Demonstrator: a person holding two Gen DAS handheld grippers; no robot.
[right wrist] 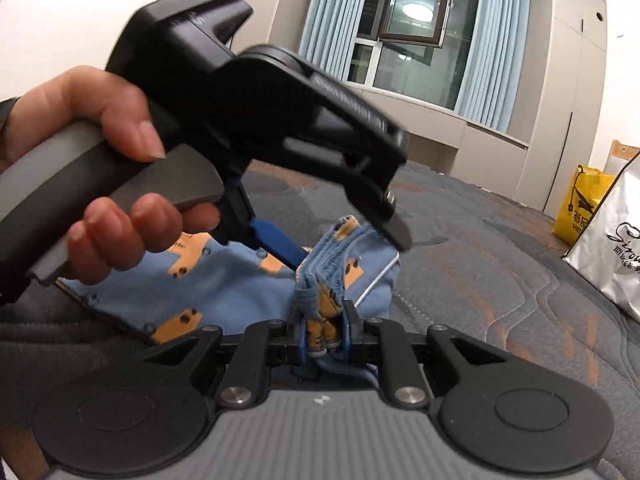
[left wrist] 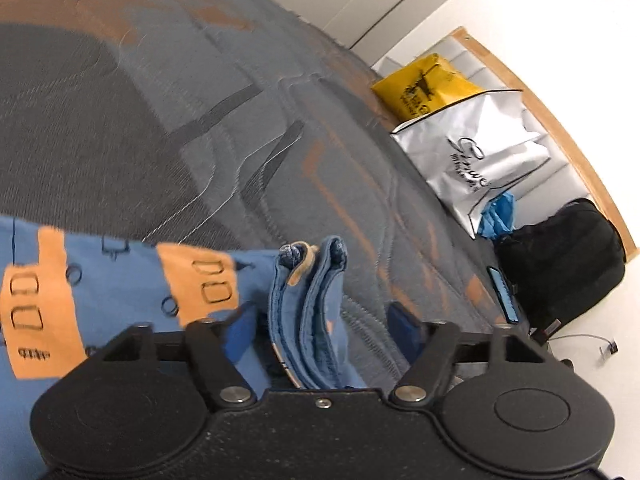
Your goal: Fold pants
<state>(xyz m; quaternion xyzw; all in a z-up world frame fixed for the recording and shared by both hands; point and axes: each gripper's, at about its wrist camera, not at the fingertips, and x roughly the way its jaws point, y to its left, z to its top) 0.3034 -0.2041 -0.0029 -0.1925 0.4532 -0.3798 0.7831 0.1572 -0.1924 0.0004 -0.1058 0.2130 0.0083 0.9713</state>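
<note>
The pants (left wrist: 120, 292) are light blue with orange patches and lie on the grey quilted bed (left wrist: 200, 120). In the left wrist view my left gripper (left wrist: 324, 320) is open, its blue fingers (left wrist: 240, 328) standing apart on either side of the bunched waistband folds (left wrist: 316, 300). In the right wrist view my right gripper (right wrist: 324, 340) is shut on the bunched waistband (right wrist: 324, 292). The left gripper (right wrist: 344, 240) shows there too, held in a hand just above the same waistband, with the pants (right wrist: 224, 284) spread behind it.
A yellow bag (left wrist: 424, 84), a silver bag (left wrist: 480, 160) and a black backpack (left wrist: 560, 256) stand by the bed's far edge. A phone (left wrist: 502, 292) lies near the backpack. A window with blue curtains (right wrist: 408, 28) and cabinets are beyond the bed.
</note>
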